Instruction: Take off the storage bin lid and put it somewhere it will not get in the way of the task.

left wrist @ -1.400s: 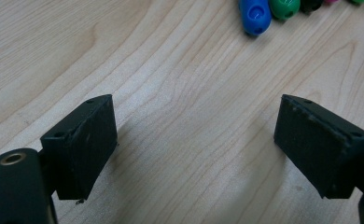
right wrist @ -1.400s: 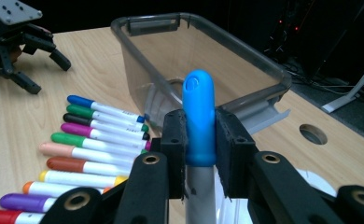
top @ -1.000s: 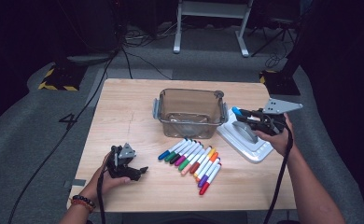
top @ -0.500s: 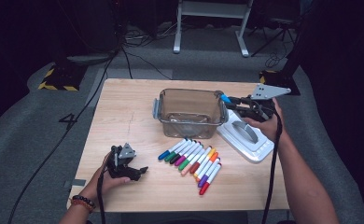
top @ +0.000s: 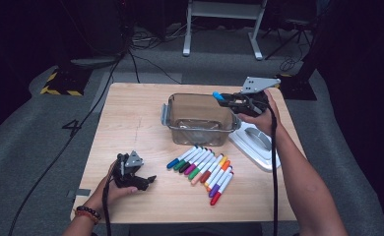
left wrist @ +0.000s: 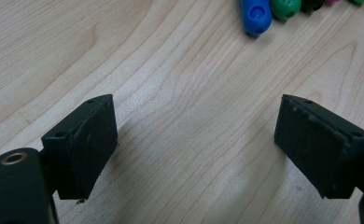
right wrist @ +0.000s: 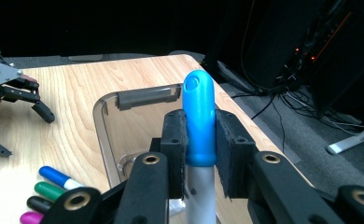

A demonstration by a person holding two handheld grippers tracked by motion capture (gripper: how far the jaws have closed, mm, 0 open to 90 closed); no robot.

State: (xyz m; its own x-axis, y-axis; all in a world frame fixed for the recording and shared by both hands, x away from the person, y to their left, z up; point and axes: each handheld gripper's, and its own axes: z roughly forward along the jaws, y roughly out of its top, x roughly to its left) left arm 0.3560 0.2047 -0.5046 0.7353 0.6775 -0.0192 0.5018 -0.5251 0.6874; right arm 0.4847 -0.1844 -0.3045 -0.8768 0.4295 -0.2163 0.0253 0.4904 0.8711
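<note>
My right gripper (top: 225, 100) is shut on a marker with a light blue cap (right wrist: 199, 116), and the cap tip pokes out past the pads. It hovers over the right rim of the clear plastic bin (top: 166, 116), with the marker (top: 218, 96) pointing left over the bin's inside. A row of several coloured markers (top: 202, 169) lies on the wooden table (top: 131, 118) in front of the bin. My left gripper (top: 148, 180) rests low at the table's front left. Its jaws stand apart over bare wood (left wrist: 194, 140), with the blue (left wrist: 256, 14) and green (left wrist: 285, 7) marker ends just beyond.
A white tray (top: 256, 145) lies on the table's right side, under my right forearm. The bin (right wrist: 143, 98) looks bare inside. Dark floor, cables and a stand lie beyond the far edge.
My right gripper has carried the blue-capped marker left and a little upward, from above the white tray to over the bin's right rim. The left hand has stayed put.
</note>
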